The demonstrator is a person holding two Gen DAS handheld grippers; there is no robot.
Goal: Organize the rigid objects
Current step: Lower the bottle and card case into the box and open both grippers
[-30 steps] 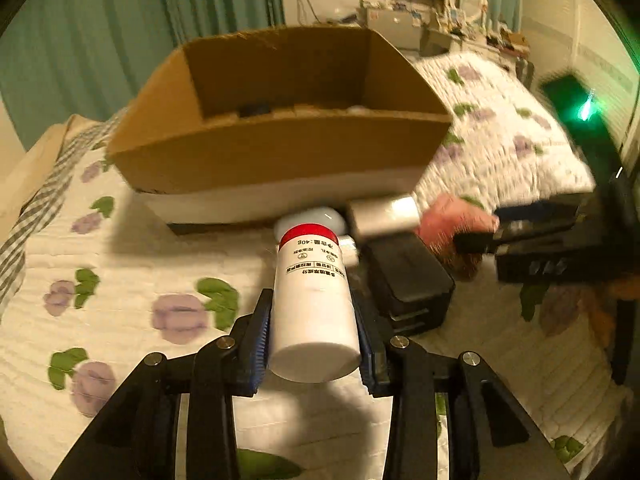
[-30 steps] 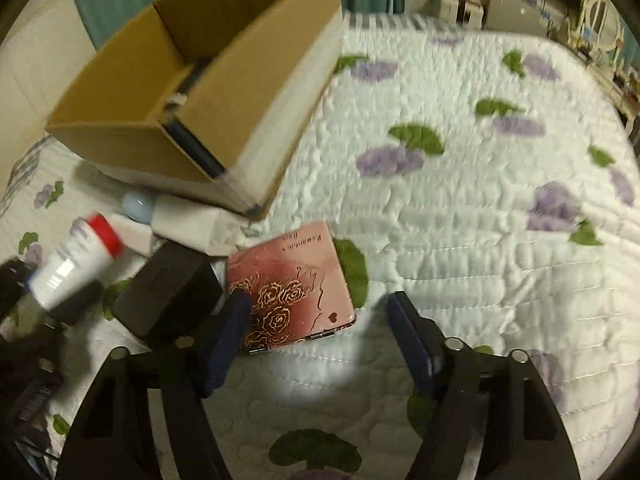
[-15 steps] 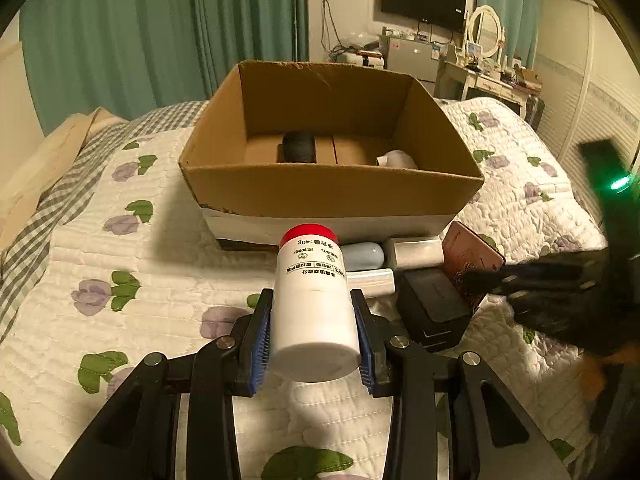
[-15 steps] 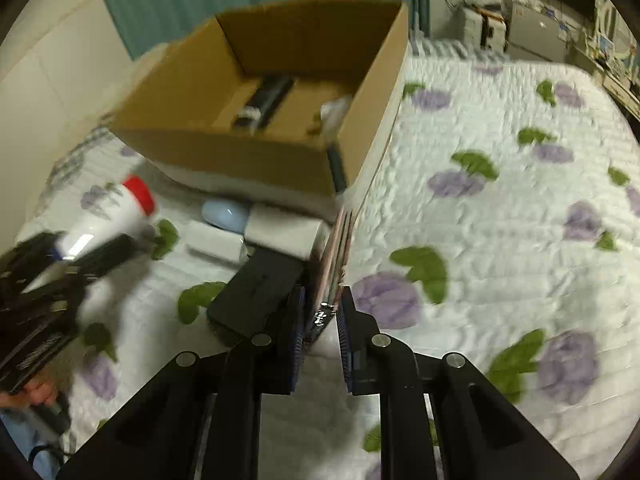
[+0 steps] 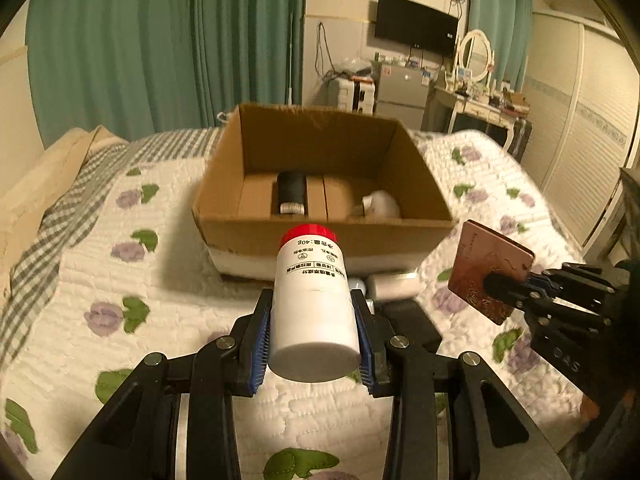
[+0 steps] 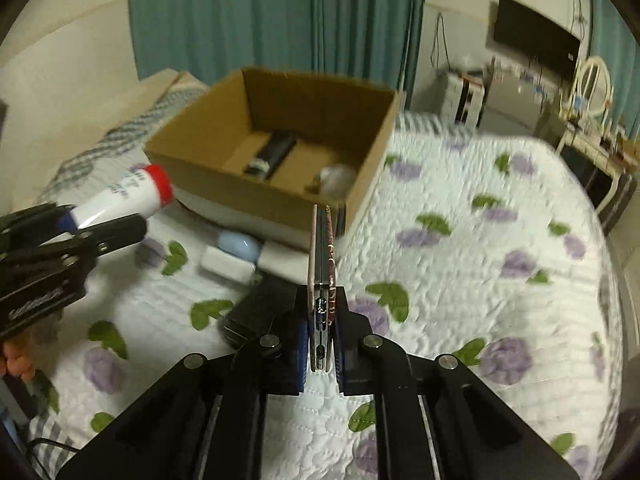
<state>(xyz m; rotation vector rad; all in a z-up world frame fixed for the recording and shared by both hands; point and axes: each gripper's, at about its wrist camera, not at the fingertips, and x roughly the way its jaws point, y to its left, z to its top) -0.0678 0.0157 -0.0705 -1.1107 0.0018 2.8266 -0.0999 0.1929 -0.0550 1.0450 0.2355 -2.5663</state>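
My left gripper (image 5: 314,316) is shut on a white bottle with a red cap (image 5: 310,300), held above the bed in front of the open cardboard box (image 5: 320,232). It also shows at the left of the right wrist view (image 6: 124,198). My right gripper (image 6: 322,316) is shut on a flat pink rose-patterned case (image 6: 321,256), held edge-on above the bed; the case shows at the right in the left wrist view (image 5: 486,268). The box (image 6: 256,184) holds a black cylinder (image 5: 292,192) and a white object (image 5: 382,204).
A black box (image 6: 260,308), a pale blue item (image 6: 238,246) and two white items (image 6: 226,266) lie on the flowered quilt (image 6: 480,260) just in front of the cardboard box. Green curtains, a TV and a dresser stand behind the bed.
My right gripper closed on the pink case and lifted it off the quilt. My left gripper raised the bottle higher, so the inside of the box now shows.
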